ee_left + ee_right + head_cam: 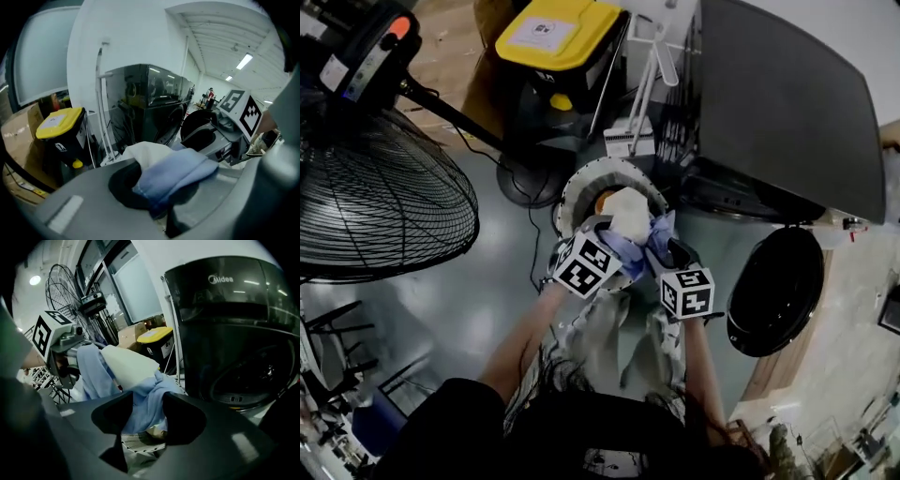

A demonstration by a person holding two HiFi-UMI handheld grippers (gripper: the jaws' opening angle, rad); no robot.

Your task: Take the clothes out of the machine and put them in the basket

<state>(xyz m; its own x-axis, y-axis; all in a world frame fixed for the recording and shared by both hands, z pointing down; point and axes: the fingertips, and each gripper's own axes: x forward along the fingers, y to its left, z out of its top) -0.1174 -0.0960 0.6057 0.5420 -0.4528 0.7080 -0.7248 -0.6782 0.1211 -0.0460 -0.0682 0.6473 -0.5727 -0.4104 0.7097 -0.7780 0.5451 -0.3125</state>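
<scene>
Grey jaws of the left gripper (605, 230) are pinched together on one end of a blue garment (630, 246). In the left gripper view the cloth bunches out from between them. Just beside it, the right gripper (659, 248) has its jaws standing apart. The other end of the same garment hangs loosely through the gap, apparently no longer clamped. The garment's long axis therefore runs side to side, from one gripper across to the other. A cream cloth (625, 211) is heaped on its middle, and I cannot tell whether either gripper grips that piece.

Directly under and just beyond the jaws sits the round white basket (572, 192). Its slotted wall shows below the blue cloth in the right gripper view, and laundry already lies inside. Both grippers point down toward it and are about equally near, so the bundle lies over the basket's mouth rather than off to one side. By my reading, only the left grip keeps the garment from dropping in.

Farther off to the right stands the dark machine (787, 103) with its round door (773, 291) swung open, well apart from the clothes.
</scene>
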